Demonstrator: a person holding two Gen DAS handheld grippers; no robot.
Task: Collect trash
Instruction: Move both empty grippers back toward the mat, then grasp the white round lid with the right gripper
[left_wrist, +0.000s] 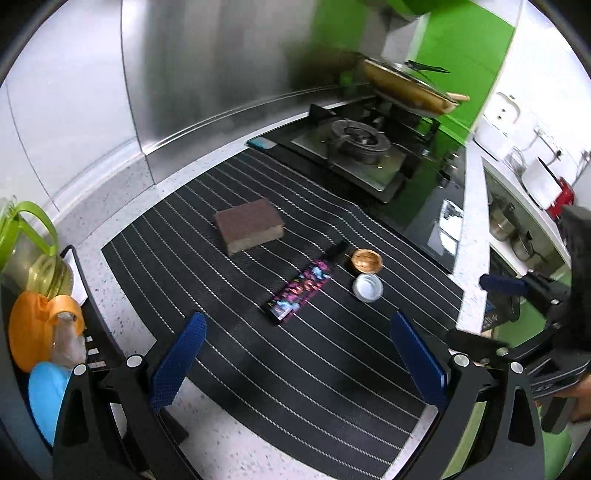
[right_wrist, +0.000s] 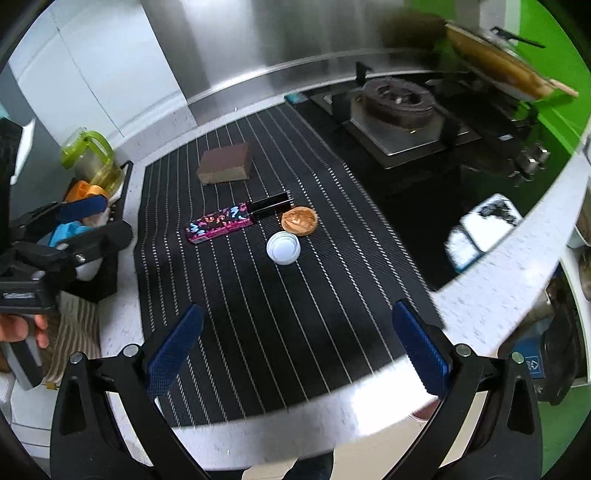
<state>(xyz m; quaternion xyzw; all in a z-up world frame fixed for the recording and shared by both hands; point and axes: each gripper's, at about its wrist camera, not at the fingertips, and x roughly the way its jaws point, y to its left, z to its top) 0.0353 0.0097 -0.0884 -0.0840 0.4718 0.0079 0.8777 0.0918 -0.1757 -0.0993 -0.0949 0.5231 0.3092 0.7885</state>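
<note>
On a black striped mat (left_wrist: 229, 332) (right_wrist: 280, 325) lie a long dark wrapper with pink and blue print (left_wrist: 299, 290) (right_wrist: 221, 221), a brown round lid (left_wrist: 366, 260) (right_wrist: 299, 220), a white round cap (left_wrist: 367, 287) (right_wrist: 283, 248) and a brown sponge block (left_wrist: 249, 225) (right_wrist: 224, 166). My left gripper (left_wrist: 299, 365) is open and empty, above the mat's near part, short of the wrapper. My right gripper (right_wrist: 295, 350) is open and empty, near the counter's front edge, short of the white cap. Each gripper shows at the edge of the other's view.
A gas stove (left_wrist: 354, 147) (right_wrist: 399, 110) with a pan (left_wrist: 406, 86) stands behind the mat. A black rack with an oil jug (left_wrist: 29, 251) (right_wrist: 92, 158) and orange and blue items is at the left. The counter's front edge (right_wrist: 295, 417) is close.
</note>
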